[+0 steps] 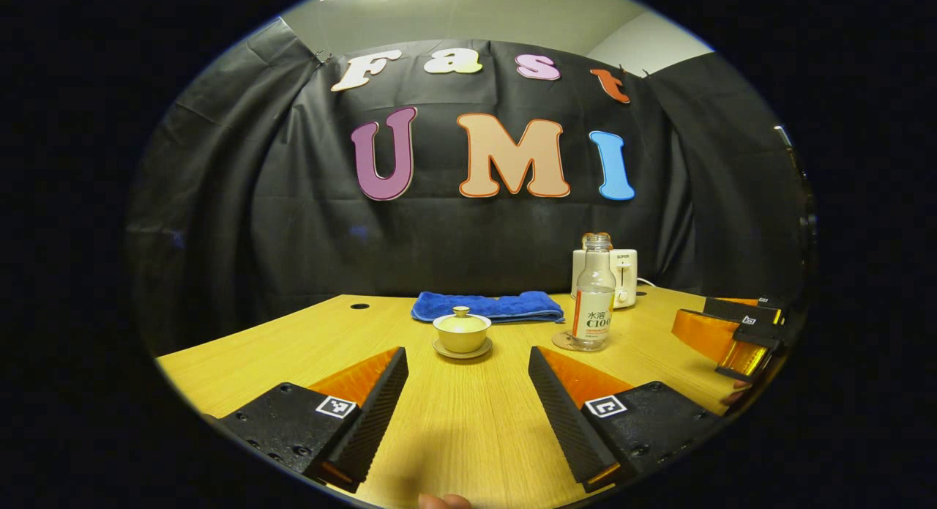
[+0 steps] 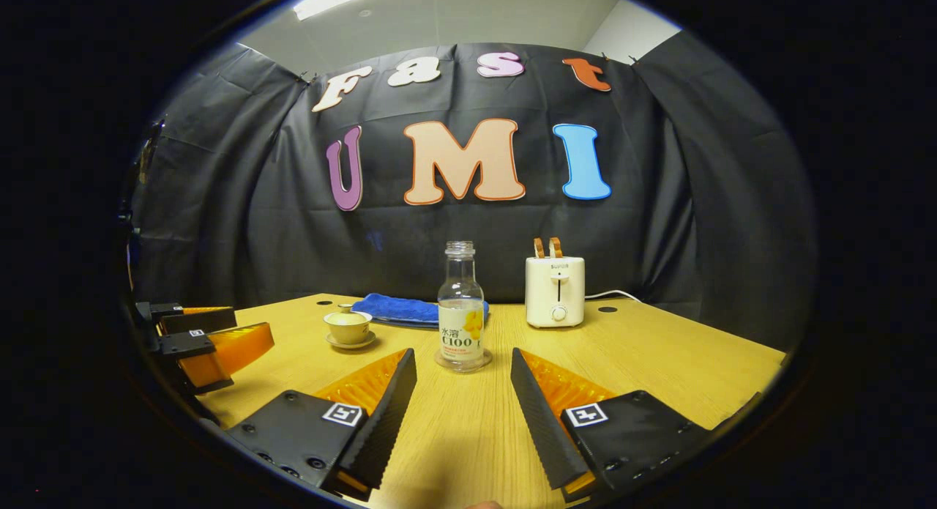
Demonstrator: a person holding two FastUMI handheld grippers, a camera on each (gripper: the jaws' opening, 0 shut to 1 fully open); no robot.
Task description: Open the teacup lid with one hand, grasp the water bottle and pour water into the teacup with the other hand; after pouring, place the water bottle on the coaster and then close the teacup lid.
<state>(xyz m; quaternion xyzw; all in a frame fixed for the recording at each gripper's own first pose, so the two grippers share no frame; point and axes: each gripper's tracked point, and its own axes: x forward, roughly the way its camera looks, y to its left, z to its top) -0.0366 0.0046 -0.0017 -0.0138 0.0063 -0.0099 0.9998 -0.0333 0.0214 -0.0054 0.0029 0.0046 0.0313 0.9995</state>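
A lidded teacup (image 1: 461, 332) on a saucer stands on the wooden table (image 1: 454, 421), straight ahead of my open left gripper (image 1: 468, 381). To its right a clear water bottle (image 1: 594, 293) with no cap stands on a round coaster (image 1: 567, 341). In the right gripper view the bottle (image 2: 461, 311) stands just beyond my open right gripper (image 2: 463, 388), and the teacup (image 2: 348, 326) sits to the left. Neither gripper holds anything. The right gripper (image 1: 743, 333) shows at the right edge of the left gripper view; the left gripper (image 2: 201, 344) shows at the left edge of the right gripper view.
A folded blue cloth (image 1: 487, 306) lies behind the teacup. A white toaster (image 2: 555, 291) with its cord stands at the back of the table (image 2: 659, 362). Small round holes (image 1: 359, 305) are cut in the tabletop near the wall.
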